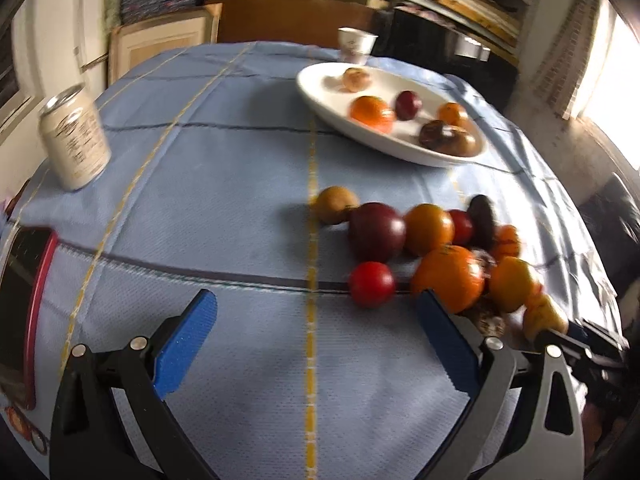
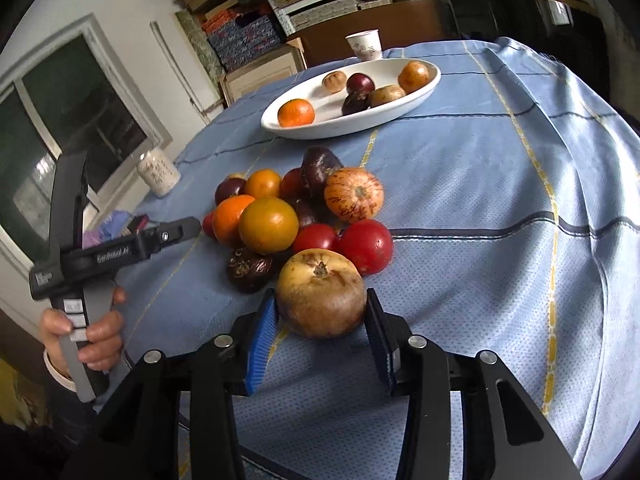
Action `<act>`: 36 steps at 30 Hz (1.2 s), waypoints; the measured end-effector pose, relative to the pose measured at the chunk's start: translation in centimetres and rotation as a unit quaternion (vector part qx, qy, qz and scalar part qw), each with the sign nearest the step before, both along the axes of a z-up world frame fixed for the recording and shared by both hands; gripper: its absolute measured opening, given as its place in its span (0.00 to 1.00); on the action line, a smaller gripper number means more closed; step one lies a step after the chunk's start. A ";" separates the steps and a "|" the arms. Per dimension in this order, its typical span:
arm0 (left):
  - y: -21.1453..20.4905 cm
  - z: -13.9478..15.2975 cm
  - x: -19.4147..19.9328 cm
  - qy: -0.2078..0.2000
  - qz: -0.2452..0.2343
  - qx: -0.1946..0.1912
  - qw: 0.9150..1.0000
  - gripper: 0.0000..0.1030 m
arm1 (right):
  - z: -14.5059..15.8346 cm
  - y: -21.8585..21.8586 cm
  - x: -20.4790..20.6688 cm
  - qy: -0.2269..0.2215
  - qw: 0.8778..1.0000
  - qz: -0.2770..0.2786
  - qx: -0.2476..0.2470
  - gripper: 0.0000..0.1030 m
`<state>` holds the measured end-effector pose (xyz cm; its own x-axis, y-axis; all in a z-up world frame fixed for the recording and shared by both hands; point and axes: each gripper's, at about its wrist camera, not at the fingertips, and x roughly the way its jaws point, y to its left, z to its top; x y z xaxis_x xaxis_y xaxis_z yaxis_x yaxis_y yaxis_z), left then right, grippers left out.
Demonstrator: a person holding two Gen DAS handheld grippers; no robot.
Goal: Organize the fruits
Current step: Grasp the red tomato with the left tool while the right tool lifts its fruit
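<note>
Right now, near to far:
right gripper [image 2: 321,334]: jaws narrowed around a big brown-yellow fruit [image 2: 321,293]; both blue pads press its sides, fruit sits low on the blue cloth [image 2: 480,208]
left gripper [image 1: 316,334]: jaws spread wide, nothing between them, only bare cloth; its right finger [image 1: 444,336] is just beside a large orange fruit [image 1: 448,278]
left hand [image 2: 86,334]: wrapped around the left gripper's handle at the left edge of the right wrist view
fruit pile [image 2: 296,208]: loose heap on the cloth just beyond the held fruit; red, orange, dark purple and one striped orange fruit [image 2: 354,194], all touching or close together
phone [image 1: 18,312]: red-edged, lies flat at the near left edge of the table
can [image 1: 75,138]: upright on the cloth, left side, well apart from the pile
plate [image 2: 430,80]: white oval dish beyond the pile, holds several fruits: an orange one, dark purple ones, brownish ones
paper cup [image 2: 365,45]: upright just behind the plate
back: shelves with stacked boxes, blurred
</note>
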<state>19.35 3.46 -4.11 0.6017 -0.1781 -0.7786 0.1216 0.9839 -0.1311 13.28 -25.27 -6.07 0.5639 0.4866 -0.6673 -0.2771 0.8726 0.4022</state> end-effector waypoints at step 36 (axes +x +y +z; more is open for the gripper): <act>-2.3 -0.2 1.2 -0.004 -0.067 0.015 0.998 0.26 | -0.2 -0.5 -0.1 0.002 1.000 0.000 0.023 0.43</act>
<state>20.54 1.15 -4.28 0.5803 -0.2348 -0.7798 0.2538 0.9620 -0.1008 13.21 -25.77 -6.26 0.5606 0.5168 -0.6470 -0.2758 0.8533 0.4425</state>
